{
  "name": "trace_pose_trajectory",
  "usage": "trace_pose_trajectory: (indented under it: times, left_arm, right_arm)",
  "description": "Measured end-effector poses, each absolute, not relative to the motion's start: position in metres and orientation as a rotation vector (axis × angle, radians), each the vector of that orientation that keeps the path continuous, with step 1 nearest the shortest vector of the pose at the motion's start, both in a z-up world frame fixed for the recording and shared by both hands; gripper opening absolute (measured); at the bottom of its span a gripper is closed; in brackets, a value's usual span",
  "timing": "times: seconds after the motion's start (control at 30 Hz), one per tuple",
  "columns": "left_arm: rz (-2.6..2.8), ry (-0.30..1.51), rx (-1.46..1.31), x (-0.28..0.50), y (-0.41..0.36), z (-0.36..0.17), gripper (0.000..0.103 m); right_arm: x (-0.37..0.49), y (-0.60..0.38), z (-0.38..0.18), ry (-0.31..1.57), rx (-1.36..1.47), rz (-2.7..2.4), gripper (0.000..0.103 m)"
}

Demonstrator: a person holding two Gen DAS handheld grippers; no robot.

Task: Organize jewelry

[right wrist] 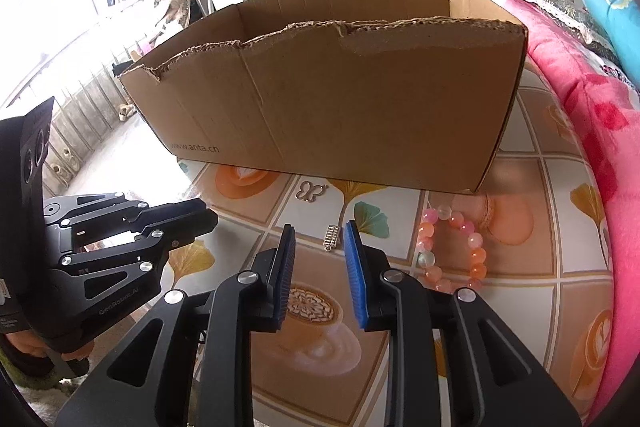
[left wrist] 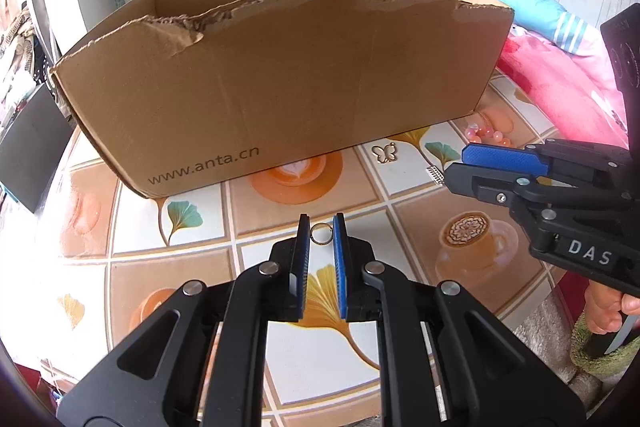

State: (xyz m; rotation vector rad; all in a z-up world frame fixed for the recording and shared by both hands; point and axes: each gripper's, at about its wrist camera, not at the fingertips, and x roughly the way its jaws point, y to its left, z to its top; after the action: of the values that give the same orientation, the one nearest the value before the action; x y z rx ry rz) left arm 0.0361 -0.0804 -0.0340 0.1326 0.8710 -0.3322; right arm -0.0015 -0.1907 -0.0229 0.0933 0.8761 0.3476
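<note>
While the cardboard box [left wrist: 280, 83] fills the upper middle of the left wrist view, the items catalogue as follows.

Left wrist view:
- Left gripper [left wrist: 321, 231], lower centre: jaws drawn nearly together on a small metal ring [left wrist: 320, 233]. The ring sits between the blue pads at their tips and looks pinched; whether it is clear of the tablecloth [left wrist: 168, 291] cannot be told.
- Ring: judged light, stiff and smooth, apt to slip or flip. Best held across its diameter, as here.
- Butterfly charm [left wrist: 384, 151], centre right, flat on the cloth just before the box.
- Right gripper [left wrist: 456, 167], right edge, over a small silver bar charm [left wrist: 436, 175].
- Bead bracelet [left wrist: 486, 137], partly hidden behind that gripper, near the box's right corner.

Right wrist view:
- Right gripper [right wrist: 318, 235], lower centre: jaws spread, nothing between the pads.
- Silver bar charm [right wrist: 331, 238], centre, lies on the cloth in line with the gap, nearer the right pad. Judged light, rigid and thin, so it lies close to the cloth; take it across its narrow width.
- Bead bracelet [right wrist: 452, 247], right of centre, loose loop of pink and orange beads. Judged heavier, floppy and rolling; take one side of the strand.
- Butterfly charm [right wrist: 310, 191], centre, near the box wall.
- Cardboard box [right wrist: 360, 115], upper centre, open-topped with torn rim; the likely destination.
- Left gripper [right wrist: 188, 219], left edge; jaw state unreadable from here.
</note>
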Motion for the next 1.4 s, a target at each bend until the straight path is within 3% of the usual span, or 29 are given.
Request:
trace_pose_trajectory:
  times: [0.23, 0.47, 1.4]
  left_arm:
    - [-0.323, 0.862, 0.107, 0.04, -0.077, -0.035, 0.01]
    - [-0.319, 0.864, 0.086, 0.044, -0.074, -0.035, 0.01]
    - [-0.284, 0.89, 0.035, 0.049, -0.065, -0.041, 0.005]
  right_arm:
    - [0.006, -0.18, -0.027, 0.901, 0.019, 0.316, 0.024]
    - [0.008, -0.172, -0.032, 0.927, -0.028, 0.296, 0.016]
    - [0.027, -0.181, -0.029, 0.98, 0.028, 0.26, 0.017]
